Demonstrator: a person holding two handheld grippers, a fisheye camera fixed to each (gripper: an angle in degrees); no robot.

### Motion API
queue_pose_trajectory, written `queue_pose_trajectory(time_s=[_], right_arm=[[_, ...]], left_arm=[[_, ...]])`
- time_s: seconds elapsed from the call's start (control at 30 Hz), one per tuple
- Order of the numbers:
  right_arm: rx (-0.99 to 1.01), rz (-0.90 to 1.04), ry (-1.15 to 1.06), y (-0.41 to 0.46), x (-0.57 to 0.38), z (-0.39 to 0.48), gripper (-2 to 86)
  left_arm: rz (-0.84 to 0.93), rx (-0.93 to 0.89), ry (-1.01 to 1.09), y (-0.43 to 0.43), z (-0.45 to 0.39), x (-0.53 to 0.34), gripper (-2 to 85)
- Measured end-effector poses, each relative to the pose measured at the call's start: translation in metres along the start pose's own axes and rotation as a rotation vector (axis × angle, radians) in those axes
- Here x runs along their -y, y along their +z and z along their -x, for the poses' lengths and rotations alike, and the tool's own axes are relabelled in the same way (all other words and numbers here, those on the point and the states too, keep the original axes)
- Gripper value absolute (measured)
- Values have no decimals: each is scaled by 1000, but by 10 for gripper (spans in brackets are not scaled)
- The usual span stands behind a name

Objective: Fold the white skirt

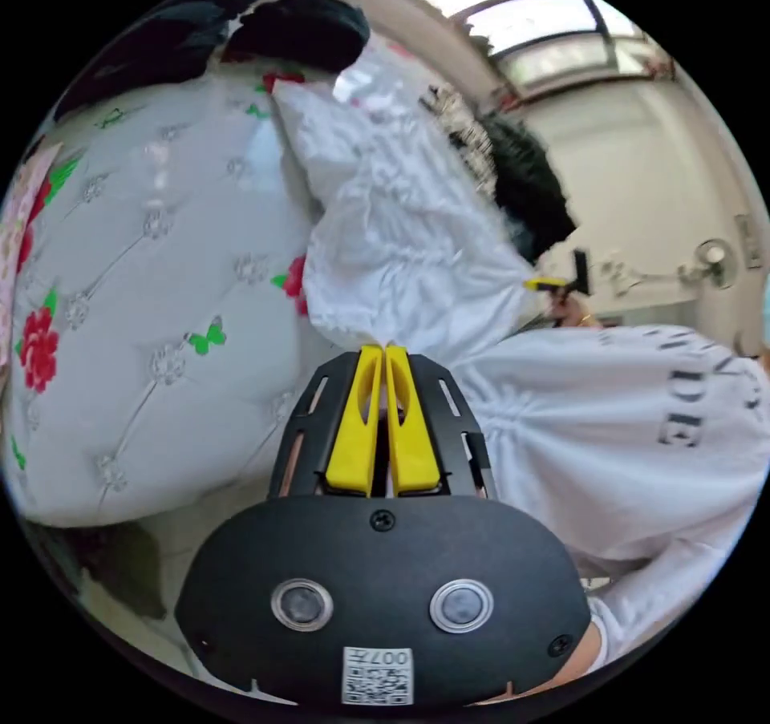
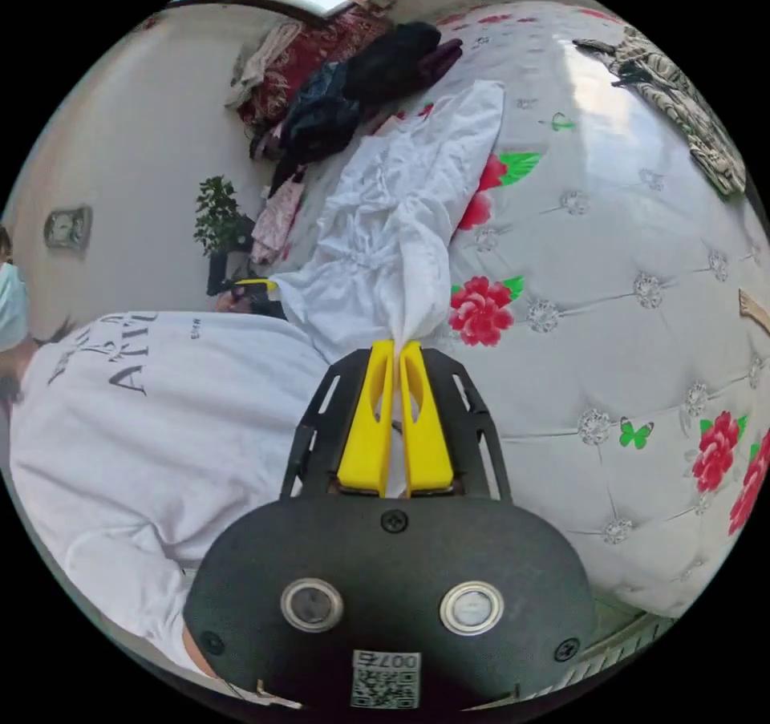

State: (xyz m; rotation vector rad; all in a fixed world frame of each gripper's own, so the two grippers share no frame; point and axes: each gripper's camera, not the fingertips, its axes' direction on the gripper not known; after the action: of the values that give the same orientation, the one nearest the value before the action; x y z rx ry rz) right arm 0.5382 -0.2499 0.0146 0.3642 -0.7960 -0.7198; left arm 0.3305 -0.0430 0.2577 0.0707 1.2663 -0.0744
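The white skirt [image 1: 401,227] is crumpled and hangs stretched between both grippers above the quilted bed. In the left gripper view my left gripper [image 1: 383,349] has its yellow jaws shut on one bunched corner of the skirt. The right gripper [image 1: 553,285] appears small in that view, at the skirt's other corner. In the right gripper view my right gripper [image 2: 399,345] is shut on a gathered corner of the white skirt [image 2: 393,219]. The left gripper [image 2: 250,285] shows small at the skirt's far edge, beside the person's white shirt.
A white tufted bedcover [image 1: 152,275] with red flowers and green butterflies lies under the skirt. Dark clothes [image 2: 377,74] are piled at its far end, a patterned garment [image 2: 682,115] at another edge. The person's white printed shirt [image 2: 152,403] is close. A potted plant [image 2: 218,211] stands by the wall.
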Motion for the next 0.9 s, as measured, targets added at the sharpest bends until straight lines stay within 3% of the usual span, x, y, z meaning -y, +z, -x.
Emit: queue_pose_trajectory(time_s=[0.13, 0.3, 0.53, 0.77, 0.9], right_arm=[[343, -352, 75, -107, 21, -65, -2], [538, -632, 165, -168, 85, -128, 7], [264, -677, 428, -148, 195, -225, 85], [149, -580, 389, -119, 142, -276, 93], [83, -474, 334, -83, 121, -274, 64]], left_arm=[[-317, -288, -15, -91, 44, 46, -9], [-513, -391, -140, -136, 93, 140, -7], [-616, -221, -569, -99, 178, 231, 73], [-541, -35, -423, -90, 153, 194, 113], [-404, -6, -317, -52, 110, 190, 99]])
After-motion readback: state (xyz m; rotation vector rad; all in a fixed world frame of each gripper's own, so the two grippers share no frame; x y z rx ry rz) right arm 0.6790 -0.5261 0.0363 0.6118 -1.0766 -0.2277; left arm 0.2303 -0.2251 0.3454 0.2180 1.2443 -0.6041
